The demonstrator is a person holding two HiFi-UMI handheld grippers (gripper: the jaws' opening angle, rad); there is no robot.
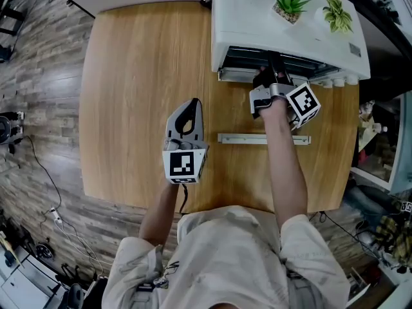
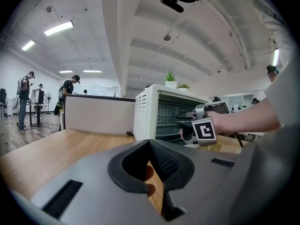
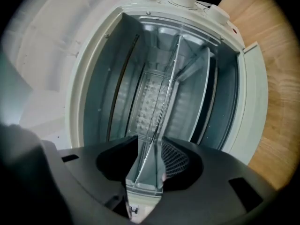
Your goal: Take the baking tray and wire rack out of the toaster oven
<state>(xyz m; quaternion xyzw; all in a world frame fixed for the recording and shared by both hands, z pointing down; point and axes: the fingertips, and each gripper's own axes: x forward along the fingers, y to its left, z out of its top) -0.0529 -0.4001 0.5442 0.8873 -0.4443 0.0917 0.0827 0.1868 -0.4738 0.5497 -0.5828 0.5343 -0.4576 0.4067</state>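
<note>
Clamped right hand-held gripper (image 3: 150,146) on front edge of baking tray (image 3: 146,175), inside open toaster oven (image 1: 257,18), wire rack (image 3: 167,90) just beside it. Held left hand-held gripper (image 2: 149,142) closed, empty, over surface (image 1: 141,76).

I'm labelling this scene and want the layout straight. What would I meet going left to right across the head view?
Wooden floor → table → left gripper → right gripper → pale-leaved plant
</note>
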